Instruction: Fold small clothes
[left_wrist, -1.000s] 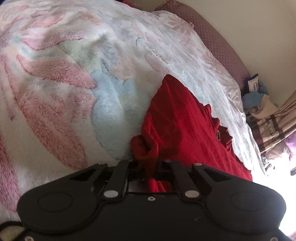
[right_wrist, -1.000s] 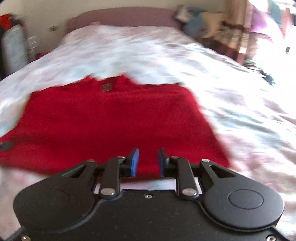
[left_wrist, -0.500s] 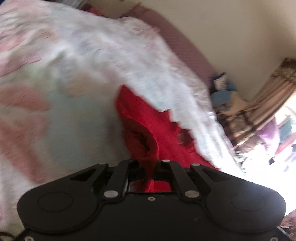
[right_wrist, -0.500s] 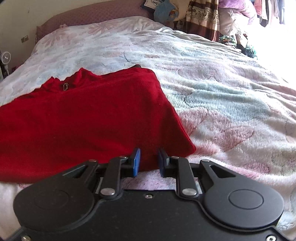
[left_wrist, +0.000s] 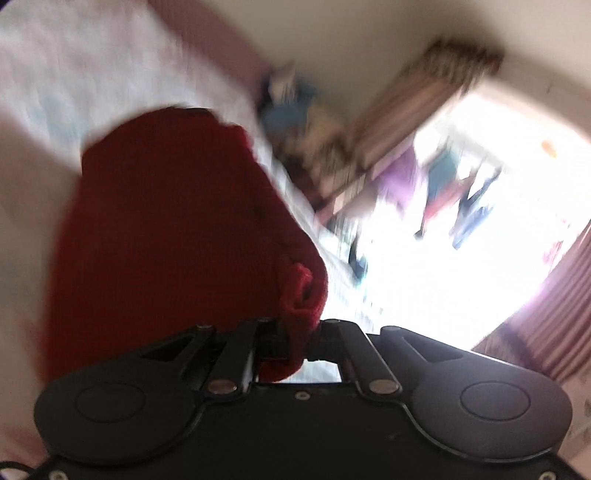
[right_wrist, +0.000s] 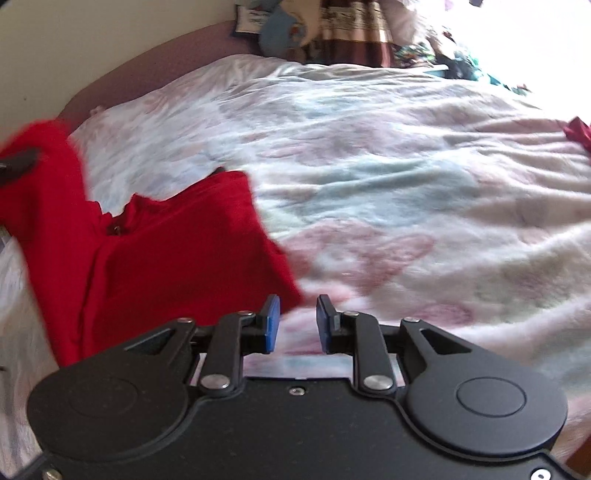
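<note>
While the left gripper (left_wrist: 295, 332) has a bunched edge of the red garment (left_wrist: 166, 229) pinched between its fingers, the fabric rises from the jaws & fills the centre-left of the left wrist view, w/ the floral blanket (left_wrist: 74, 74) blurred behind it at upper left. Frame is badly smeared, so can't say exactly which part of the garment is held; it looks like a sleeve end or a side edge.

Right wrist view: garment (right_wrist: 177, 258) lies mostly flat on the blanket (right_wrist: 406, 184) at centre-left of frame, its left portion lifted up toward the upper-left corner, where a dark bit of the other gripper shows against the red. Right gripper (right_wrist: 294, 319) is part open, blue pads (right_wrist: 272, 325) apart w/ nothing between them, sitting just beside the garment's lower right corner, not on it as far as I can tell.

Step in hand, prob: first fold, left side being carried over the body of the garment.

Next move calls for: bring the lifted part across & lay it down flat so edges line up, then let go w/o dragging. Right gripper could pin the near corner or hem to stop the whole piece sliding on the fluffy blanket.
</note>
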